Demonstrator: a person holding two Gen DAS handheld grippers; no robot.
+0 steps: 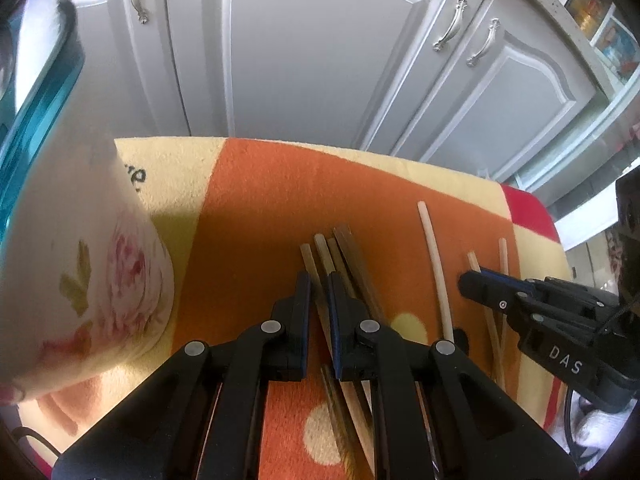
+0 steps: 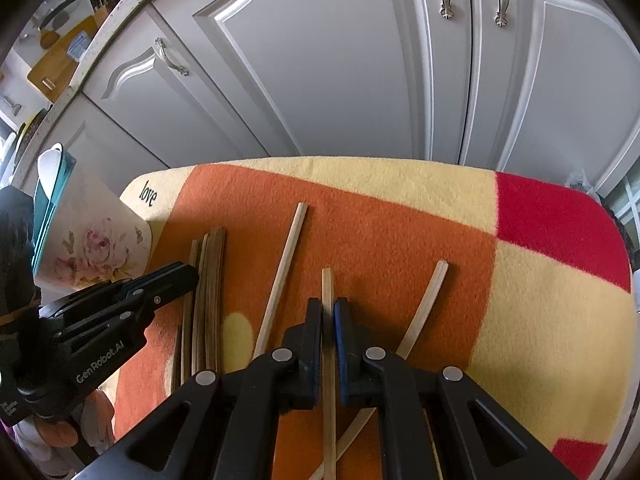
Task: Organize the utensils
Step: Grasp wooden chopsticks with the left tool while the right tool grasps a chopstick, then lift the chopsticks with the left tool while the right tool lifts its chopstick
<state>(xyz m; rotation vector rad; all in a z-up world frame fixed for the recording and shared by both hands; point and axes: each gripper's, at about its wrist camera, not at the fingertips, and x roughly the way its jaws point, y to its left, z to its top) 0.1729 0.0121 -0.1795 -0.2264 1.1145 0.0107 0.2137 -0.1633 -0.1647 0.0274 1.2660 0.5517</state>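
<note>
Chopsticks lie on a blanket-covered desk (image 2: pixel 540 320): a gathered bundle (image 2: pixel 208 280) by the floral holder (image 2: pixel 92 244), three pale sticks (image 2: pixel 284 272) loose to its right. The left tool (image 1: pixel 319 284) is clamped on one bundle stick; the right tool (image 2: pixel 328 308) is clamped on a pale stick (image 2: pixel 327 284). Sorting looks roughly half finished; none visibly sit in the holder.

Both views are bright with soft daylight. In the left wrist view the floral container (image 1: pixel 92 272) is very near the lens and looks blurred, and it throws a shadow on the blanket (image 1: pixel 256 200) beside it. Fisheye distortion bends the cabinet doors (image 2: pixel 320 64) strongly, and the corners fall to black. The blanket fibres are sharp in the centre.
</note>
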